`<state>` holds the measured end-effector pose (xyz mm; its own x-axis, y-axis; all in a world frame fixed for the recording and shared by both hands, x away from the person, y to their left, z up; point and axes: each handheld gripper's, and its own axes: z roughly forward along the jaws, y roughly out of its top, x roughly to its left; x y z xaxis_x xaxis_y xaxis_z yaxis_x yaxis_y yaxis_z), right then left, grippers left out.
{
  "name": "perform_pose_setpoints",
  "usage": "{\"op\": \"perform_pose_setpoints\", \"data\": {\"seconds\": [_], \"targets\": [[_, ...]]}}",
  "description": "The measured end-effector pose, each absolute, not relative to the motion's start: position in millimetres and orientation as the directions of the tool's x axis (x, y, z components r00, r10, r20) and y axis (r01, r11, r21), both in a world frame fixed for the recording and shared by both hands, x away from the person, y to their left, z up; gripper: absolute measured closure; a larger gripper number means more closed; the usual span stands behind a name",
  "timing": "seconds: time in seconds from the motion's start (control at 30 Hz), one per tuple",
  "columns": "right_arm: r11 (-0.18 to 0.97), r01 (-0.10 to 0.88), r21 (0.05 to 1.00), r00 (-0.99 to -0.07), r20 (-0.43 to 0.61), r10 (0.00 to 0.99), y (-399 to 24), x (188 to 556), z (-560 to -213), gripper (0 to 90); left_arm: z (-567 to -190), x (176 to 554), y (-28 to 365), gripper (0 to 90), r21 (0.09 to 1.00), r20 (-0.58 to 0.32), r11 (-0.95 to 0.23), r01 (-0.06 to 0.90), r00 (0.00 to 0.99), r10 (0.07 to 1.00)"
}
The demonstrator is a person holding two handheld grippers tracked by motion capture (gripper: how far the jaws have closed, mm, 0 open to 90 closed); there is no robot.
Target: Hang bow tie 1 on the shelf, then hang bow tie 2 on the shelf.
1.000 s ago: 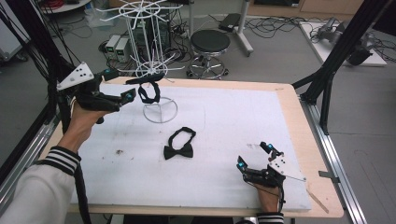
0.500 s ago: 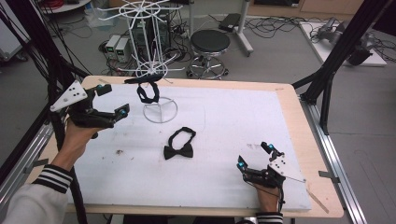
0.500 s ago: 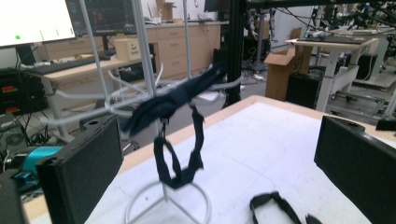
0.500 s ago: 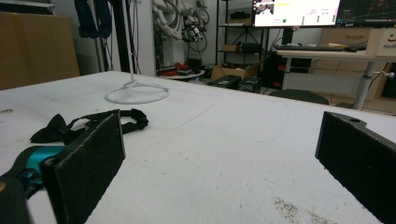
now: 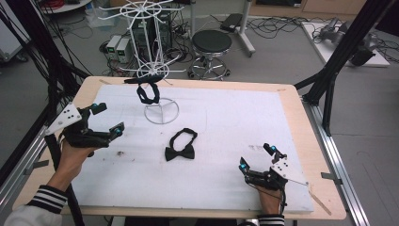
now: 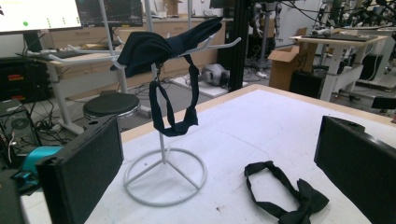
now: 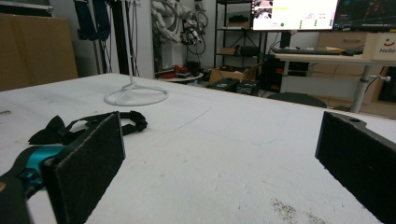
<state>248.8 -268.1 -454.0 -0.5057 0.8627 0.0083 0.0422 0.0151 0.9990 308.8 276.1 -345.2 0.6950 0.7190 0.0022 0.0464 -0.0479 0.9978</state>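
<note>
The left gripper (image 5: 107,120) is at the left of the high view, jaws wide apart and holding nothing; the right gripper (image 5: 256,157), lower right, is also wide open and empty. A black bow tie (image 5: 180,144) lies flat at the centre of the white mat (image 5: 244,122) (strap looped above the knot). Another bow tie (image 5: 147,90) hangs on the white wire stand (image 5: 161,112), upper left.
</note>
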Motion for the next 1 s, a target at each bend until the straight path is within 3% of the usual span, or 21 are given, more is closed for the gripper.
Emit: {"op": "perform_pose_setpoints", "data": {"seconds": [1.0], "targets": [[0.036,0.018,0.999,-0.511,-0.022,0.859,-267,248,-454,0.7,-367,291,280,1.7,0.997,0.018,-0.069,0.043,0.708,0.706]]}}
